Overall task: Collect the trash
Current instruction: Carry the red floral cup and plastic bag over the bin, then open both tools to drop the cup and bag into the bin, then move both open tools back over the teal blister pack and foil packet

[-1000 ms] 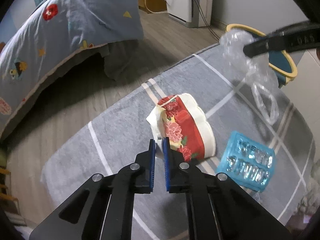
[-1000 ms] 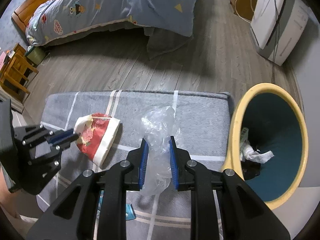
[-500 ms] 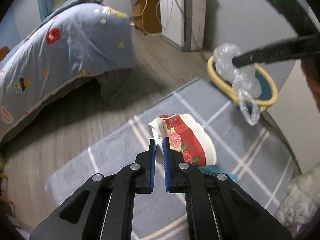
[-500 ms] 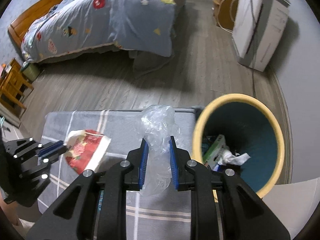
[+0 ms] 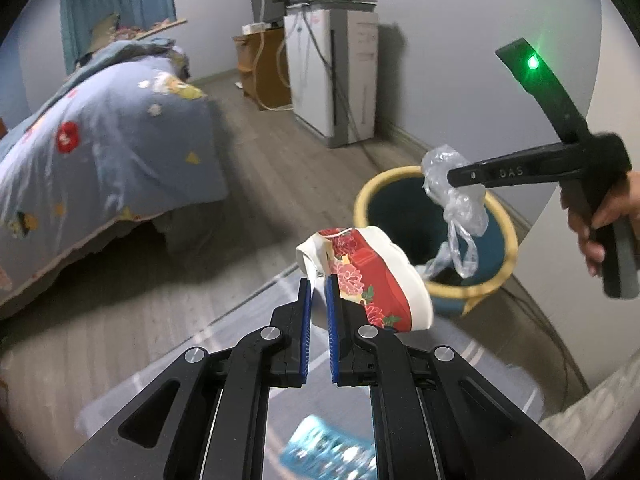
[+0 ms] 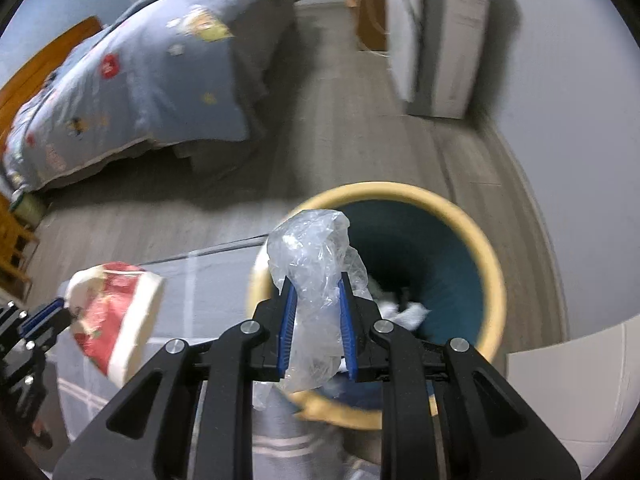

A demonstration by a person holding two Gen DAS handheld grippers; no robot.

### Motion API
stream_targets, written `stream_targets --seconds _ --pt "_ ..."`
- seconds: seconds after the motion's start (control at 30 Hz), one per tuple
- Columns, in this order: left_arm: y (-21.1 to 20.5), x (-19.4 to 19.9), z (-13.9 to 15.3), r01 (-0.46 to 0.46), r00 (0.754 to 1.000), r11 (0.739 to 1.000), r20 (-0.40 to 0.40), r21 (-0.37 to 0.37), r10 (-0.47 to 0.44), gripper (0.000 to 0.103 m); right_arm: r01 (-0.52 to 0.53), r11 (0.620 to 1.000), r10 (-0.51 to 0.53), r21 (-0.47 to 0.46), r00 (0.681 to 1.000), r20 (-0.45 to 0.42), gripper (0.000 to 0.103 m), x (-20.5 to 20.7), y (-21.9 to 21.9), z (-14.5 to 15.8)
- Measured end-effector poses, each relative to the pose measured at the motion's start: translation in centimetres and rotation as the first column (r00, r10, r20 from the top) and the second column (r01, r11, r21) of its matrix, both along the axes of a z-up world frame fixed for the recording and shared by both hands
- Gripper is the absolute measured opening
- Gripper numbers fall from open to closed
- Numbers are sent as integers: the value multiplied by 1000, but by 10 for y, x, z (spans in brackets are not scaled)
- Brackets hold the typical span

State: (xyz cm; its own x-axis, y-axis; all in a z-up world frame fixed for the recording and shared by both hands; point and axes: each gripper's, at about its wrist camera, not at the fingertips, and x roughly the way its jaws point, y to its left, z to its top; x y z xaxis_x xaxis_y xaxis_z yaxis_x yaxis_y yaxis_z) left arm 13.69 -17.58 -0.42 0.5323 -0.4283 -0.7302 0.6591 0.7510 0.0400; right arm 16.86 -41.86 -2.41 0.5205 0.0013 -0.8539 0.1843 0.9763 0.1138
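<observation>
My left gripper (image 5: 316,284) is shut on the rim of a red floral paper cup (image 5: 368,276) and holds it in the air just left of a yellow-rimmed teal trash bin (image 5: 404,216). My right gripper (image 6: 316,284) is shut on a crumpled clear plastic bag (image 6: 316,264) and holds it over the near rim of the bin (image 6: 480,248). The bag (image 5: 456,200) hangs above the bin's opening in the left wrist view. The cup (image 6: 116,312) shows at the left of the right wrist view. White crumpled trash (image 6: 404,312) lies inside the bin.
A blue plastic tray (image 5: 328,456) lies on the grey checked rug (image 5: 240,320) below my left gripper. A bed with a blue quilt (image 5: 100,152) fills the left. A white appliance (image 5: 340,80) with cables stands by the back wall.
Both grippers have lifted and moved toward the bin. The cup has risen off the rug. The plastic bag now hangs over the bin's opening.
</observation>
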Motion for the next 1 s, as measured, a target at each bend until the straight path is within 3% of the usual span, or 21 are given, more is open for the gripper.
stream_targets --seconds 0.27,0.4,0.57,0.67,0.7,0.73,0.77,0.8,0.83,0.9,1.0 --pt "-77 10 -23 63 998 998 -32 27 -62 9 151 987 -147 48 986 -82 20 -5 -61 -45" --pt "-111 15 -38 93 995 993 -35 75 -90 9 175 982 -166 72 980 -107 20 -7 -72 -59" --pt "-139 25 -49 104 995 987 -19 121 -102 9 174 976 -165 133 983 -79 21 -6 -75 -61" --pt "-141 27 -51 93 996 987 -14 128 -92 10 171 972 -162 159 984 -68 40 -5 -77 -63" --pt "-142 25 -52 91 996 987 -15 132 -90 15 170 972 -162 161 985 -60 50 -4 -78 -62" --pt "-143 23 -53 92 996 987 -18 130 -90 18 169 973 -163 157 985 -49 51 -5 -78 -60" --pt "-142 22 -54 92 996 988 -18 126 -90 26 170 973 -166 154 985 -43 51 -5 -78 -59" --pt "-140 21 -54 86 996 989 -16 123 -85 44 176 973 -172 151 984 -36 57 -5 -79 -57" --pt "-136 21 -53 79 997 990 -12 115 -78 54 181 972 -178 149 984 -30 68 -6 -79 -56" --pt "-128 18 -50 62 998 994 1 95 -62 77 186 973 -184 136 982 -28 77 -6 -80 -53" --pt "-114 15 -47 24 1000 997 5 73 -24 91 201 974 -200 105 980 -23 93 -8 -79 -47"
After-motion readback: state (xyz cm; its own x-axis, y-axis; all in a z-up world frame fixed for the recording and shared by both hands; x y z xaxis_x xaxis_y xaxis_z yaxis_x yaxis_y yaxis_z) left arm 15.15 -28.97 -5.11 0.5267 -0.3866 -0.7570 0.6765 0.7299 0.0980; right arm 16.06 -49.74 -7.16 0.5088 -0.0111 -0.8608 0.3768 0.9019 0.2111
